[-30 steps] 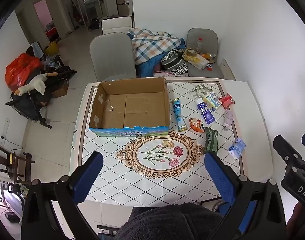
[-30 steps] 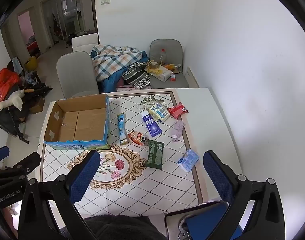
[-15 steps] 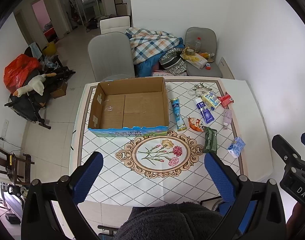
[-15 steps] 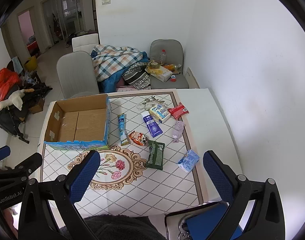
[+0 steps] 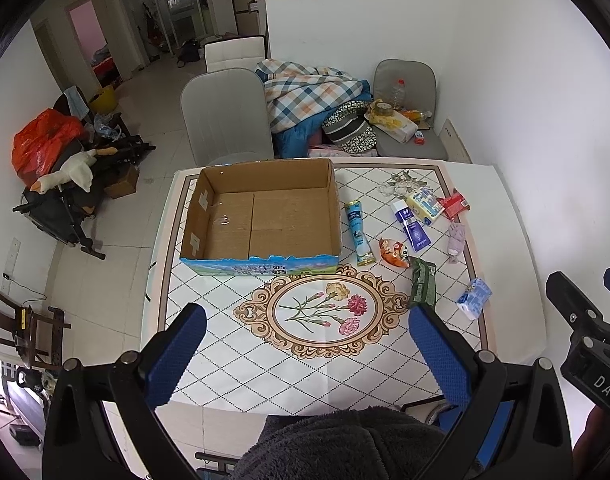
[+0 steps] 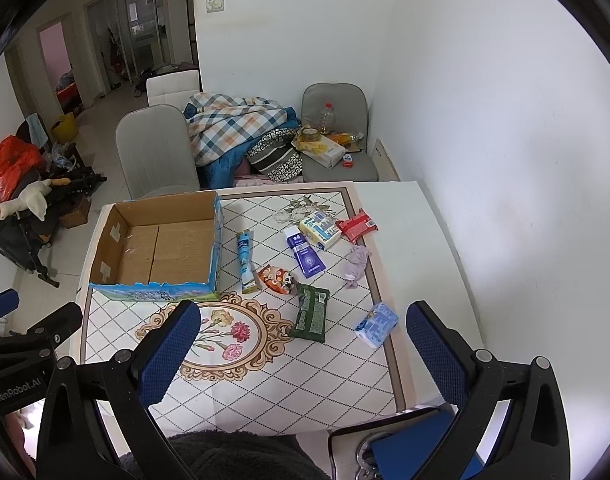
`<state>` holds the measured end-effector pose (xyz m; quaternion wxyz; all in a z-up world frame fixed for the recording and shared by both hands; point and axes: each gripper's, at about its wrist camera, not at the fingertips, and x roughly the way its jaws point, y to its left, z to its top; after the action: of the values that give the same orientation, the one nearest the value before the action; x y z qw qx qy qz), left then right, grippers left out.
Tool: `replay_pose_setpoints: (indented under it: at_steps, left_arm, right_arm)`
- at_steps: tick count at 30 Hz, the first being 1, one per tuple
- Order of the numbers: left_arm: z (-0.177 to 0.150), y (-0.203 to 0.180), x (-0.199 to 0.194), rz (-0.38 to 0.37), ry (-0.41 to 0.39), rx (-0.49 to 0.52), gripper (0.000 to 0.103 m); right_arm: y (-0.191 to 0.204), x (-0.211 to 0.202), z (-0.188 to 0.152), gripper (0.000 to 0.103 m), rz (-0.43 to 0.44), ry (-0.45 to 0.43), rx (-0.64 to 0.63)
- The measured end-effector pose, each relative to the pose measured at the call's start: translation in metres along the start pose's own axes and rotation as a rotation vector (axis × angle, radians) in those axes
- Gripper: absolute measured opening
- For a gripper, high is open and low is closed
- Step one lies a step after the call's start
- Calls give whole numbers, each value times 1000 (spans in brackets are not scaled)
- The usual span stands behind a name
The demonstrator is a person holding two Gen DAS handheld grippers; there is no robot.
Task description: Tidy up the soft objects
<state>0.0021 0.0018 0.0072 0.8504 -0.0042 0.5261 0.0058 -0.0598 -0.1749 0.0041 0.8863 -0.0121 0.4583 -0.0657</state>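
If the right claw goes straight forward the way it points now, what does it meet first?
Probably the dark green flat packet on the patterned tablecloth: it lies closest to the middle between the open right claw fingers. Depth is unclear, so it might touch bare cloth first.

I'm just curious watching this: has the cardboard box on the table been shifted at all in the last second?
No. The cardboard box keeps its place on the table, its front edge just behind the flower medallion, as before.

Brown cardboard box [image 5: 265, 216] with blue printed front; white table [image 5: 233, 344] cloth, diamond grid, floral medallion; dark green packet [image 6: 309, 313].
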Motion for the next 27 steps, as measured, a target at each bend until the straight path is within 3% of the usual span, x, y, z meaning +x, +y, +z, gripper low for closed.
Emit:
replay_pose_setpoints:
  at_steps: [27]
  left_arm:
    - [-6,3,-16,18,-59,-21,103]
  right_arm:
    - [-7,-13,-3,103,8,-44,10]
